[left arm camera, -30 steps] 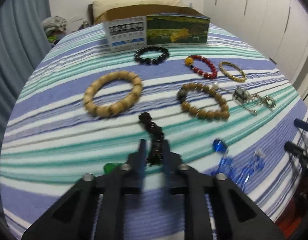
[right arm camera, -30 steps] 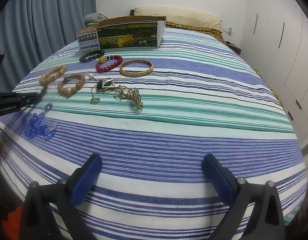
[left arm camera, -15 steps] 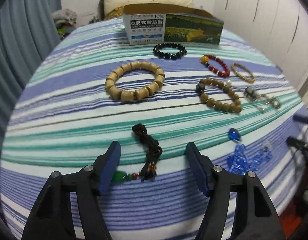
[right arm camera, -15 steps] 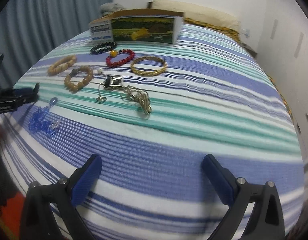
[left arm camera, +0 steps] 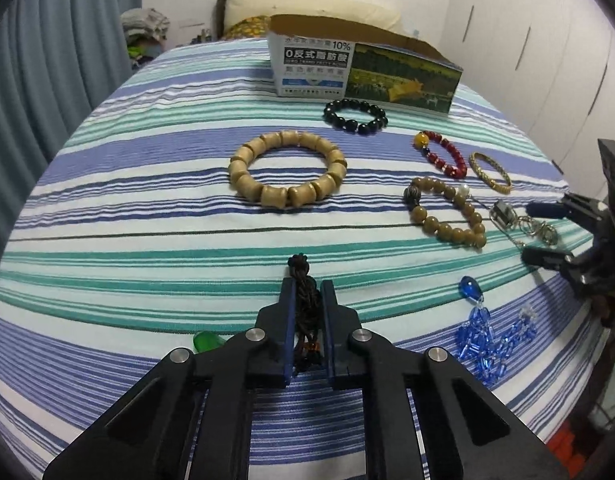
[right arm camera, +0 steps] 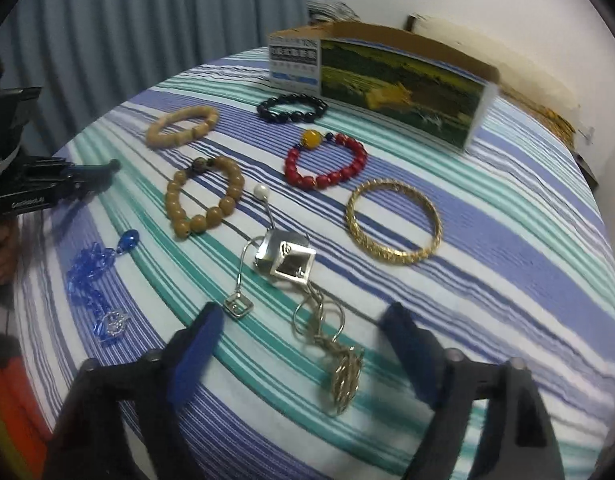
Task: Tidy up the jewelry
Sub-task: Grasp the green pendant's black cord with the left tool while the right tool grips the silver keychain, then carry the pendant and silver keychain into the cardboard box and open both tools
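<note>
Green bead (left arm camera: 206, 340) half behind left claw (left arm camera: 307, 300)

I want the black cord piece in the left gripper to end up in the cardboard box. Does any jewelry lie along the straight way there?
Yes. The left gripper is shut on the black cord piece. Between it and the cardboard box lie the large wooden bracelet and, just before the box, the black bead bracelet. Lifting over them should clear both.

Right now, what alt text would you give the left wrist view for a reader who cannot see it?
The left claw is shut on a dark braided cord lying on a striped bedspread. Beyond it lie a chunky wooden bracelet, black, red and brown bead bracelets, a gold bangle and an open cardboard box. Blue crystal beads lie right.
</note>
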A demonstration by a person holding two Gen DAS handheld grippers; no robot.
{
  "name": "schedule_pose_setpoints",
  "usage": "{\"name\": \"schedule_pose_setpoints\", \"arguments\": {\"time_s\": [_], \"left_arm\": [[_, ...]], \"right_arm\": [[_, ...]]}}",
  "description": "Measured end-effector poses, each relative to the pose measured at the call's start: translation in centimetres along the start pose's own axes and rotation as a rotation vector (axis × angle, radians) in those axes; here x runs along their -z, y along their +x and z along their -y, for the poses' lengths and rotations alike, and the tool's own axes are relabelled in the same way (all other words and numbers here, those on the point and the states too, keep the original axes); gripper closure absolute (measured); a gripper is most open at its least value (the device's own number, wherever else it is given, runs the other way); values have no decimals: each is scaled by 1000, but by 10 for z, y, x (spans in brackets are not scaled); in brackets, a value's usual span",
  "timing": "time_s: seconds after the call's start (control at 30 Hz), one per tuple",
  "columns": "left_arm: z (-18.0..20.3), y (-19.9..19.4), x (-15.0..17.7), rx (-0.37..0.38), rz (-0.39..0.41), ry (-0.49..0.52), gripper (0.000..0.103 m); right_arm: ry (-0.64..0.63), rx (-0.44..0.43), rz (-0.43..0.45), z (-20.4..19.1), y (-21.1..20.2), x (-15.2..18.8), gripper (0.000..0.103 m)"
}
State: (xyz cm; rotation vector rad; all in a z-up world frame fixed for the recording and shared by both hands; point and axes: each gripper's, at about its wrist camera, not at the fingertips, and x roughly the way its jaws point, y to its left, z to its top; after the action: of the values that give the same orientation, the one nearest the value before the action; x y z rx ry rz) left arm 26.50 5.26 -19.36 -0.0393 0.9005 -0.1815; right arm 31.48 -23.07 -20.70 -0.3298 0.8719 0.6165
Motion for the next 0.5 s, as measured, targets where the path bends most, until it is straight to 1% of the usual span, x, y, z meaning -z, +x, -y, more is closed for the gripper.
{"name": "schedule_pose_setpoints", "arguments": {"time_s": [0.07,0.1,0.13,0.17,0.23,0.33,0.37,0.4,0.43,0.47,0.5], "left_arm": [[0,0,1,4,3,0,92],[0,0,1,8,4,-4,92],[-1,0,1,12,4,-7,92],[-2,0,1,15,6,-10,92],[-2,0,1,20,7,-14,92],[-2,0,0,21,7,-13,92],[-2,0,0,20,7,-13,92],[-2,0,0,19,7,-12,92],[-3,0,1,20,7,-12,92],[-3,0,1,22,8,-13,93],[-4,-1,1,23,8,-14,94]], "right_arm": [[-15,-31,0,4,-1,-1,23],[-28,-43,-4,5,-2,0,25],[-45,-45,-6,5,-3,2,32],[-61,-52,-6,5,-6,5,34],[-71,-82,-5,5,-10,8,35],[-87,-59,-1,6,-9,8,35],[-84,-59,3,7,-8,7,39],[-86,-62,4,7,-7,6,47],[-97,-64,8,6,-7,4,72],[-101,-70,5,6,-8,2,91],[-88,-83,-10,7,-8,1,94]]}}
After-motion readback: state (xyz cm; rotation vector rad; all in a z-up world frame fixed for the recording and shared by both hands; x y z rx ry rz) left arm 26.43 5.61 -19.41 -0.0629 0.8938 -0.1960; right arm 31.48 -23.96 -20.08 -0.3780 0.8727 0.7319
